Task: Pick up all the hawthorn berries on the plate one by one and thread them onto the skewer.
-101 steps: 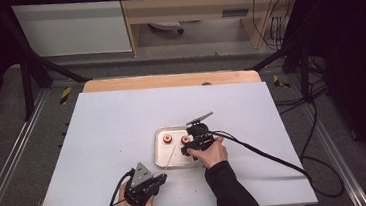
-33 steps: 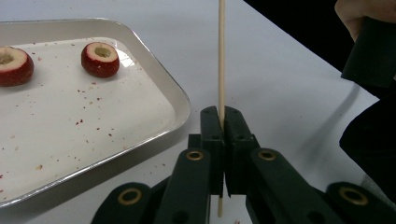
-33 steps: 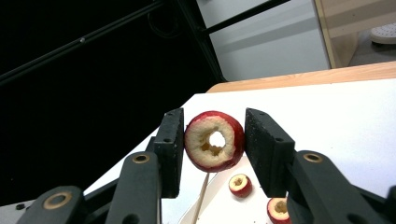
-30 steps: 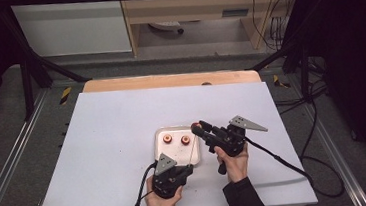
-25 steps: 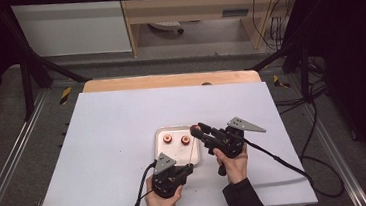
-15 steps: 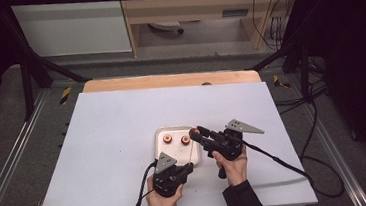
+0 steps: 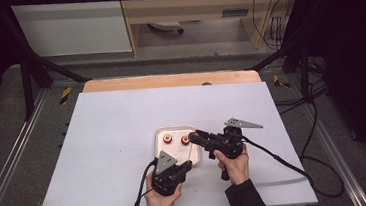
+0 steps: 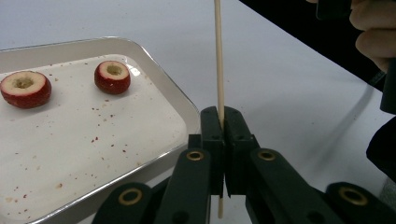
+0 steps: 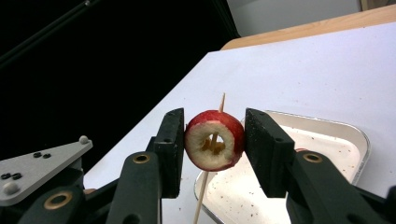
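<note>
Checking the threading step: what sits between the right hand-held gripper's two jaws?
A cored red fruit piece, pressed from both sides, with the wooden skewer passing through its hollow; the right gripper view shows this.

I read the tray (image 8: pixel 184 109) as polished metal: its rim is glossy and mirrors the light, while its floor is dusted with fine reddish specks. The skewer (image 8: pixel 217 56) looks like pale, matt wood. The cored fruit (image 9: pixel 215 140) has shiny red skin and a moist, rough cut face. The left gripper (image 8: pixel 220 135) and right gripper (image 9: pixel 212 151) are matt black plastic with brass-coloured pivot rings. The surface (image 7: pixel 122 123) is smooth, matt white, edged with bare wood behind.
</note>
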The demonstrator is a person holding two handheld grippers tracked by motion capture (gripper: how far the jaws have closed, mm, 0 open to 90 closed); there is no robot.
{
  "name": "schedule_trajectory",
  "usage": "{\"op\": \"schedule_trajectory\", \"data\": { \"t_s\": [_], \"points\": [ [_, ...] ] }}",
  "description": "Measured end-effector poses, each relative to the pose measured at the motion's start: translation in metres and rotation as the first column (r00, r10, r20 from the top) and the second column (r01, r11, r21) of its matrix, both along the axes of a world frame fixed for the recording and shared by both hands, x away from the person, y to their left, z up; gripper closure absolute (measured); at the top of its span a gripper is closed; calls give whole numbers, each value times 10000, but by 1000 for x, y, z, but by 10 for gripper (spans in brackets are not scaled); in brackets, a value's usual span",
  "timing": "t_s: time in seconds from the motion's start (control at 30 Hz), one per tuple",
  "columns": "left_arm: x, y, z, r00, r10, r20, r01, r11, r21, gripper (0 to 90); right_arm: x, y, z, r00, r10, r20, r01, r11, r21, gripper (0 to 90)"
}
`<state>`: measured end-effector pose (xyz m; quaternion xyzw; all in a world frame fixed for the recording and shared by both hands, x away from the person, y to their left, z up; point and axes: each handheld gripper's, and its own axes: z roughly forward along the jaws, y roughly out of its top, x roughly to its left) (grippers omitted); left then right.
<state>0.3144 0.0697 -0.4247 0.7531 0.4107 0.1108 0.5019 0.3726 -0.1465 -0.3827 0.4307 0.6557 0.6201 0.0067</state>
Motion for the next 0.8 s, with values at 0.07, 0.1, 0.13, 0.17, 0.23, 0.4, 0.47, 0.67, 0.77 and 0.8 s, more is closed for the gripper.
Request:
{"op": "schedule_trajectory", "data": {
  "t_s": [0.07,0.1,0.13,0.17,0.23,0.4,0.47,0.67,0.77,0.8],
  "points": [
    [1,0,0,10000,45,-21,-45,10000,-29,885,-1,2,-2,10000,37,-28,-37,10000,-79,598],
    [2,0,0,9999,80,-70,-80,9999,-89,885,-1,2,-2,10000,37,-28,-37,10000,-79,598],
    [3,0,0,9999,93,-70,-94,9999,-125,884,-2,3,-3,10000,73,-56,-73,9999,-118,598],
    [4,0,1,9999,124,-65,-126,9998,-171,884,-2,4,-5,9999,102,-100,-103,9998,-152,598],
    [6,1,2,9998,171,-131,-173,9998,-133,885,-4,7,-10,9996,230,-161,-235,9993,-283,598],
    [9,1,2,9997,167,-169,-169,9997,-156,884,-5,9,-13,9995,241,-180,-249,9987,-439,598],
    [11,1,4,9995,251,-184,-255,9995,-201,884,-6,11,-16,9983,453,-373,-474,9972,-570,598],
    [16,4,7,9995,221,-227,-223,9997,-97,885,-8,17,-22,9966,649,-515,-681,9956,-638,599],
    [18,4,5,9996,173,-244,-173,9998,9,884,-8,19,-24,9967,617,-530,-659,9945,-812,598],
    [18,4,5,9996,173,-244,-173,9998,9,884,-8,19,-24,9965,642,-529,-685,9942,-834,598]
  ]
}}
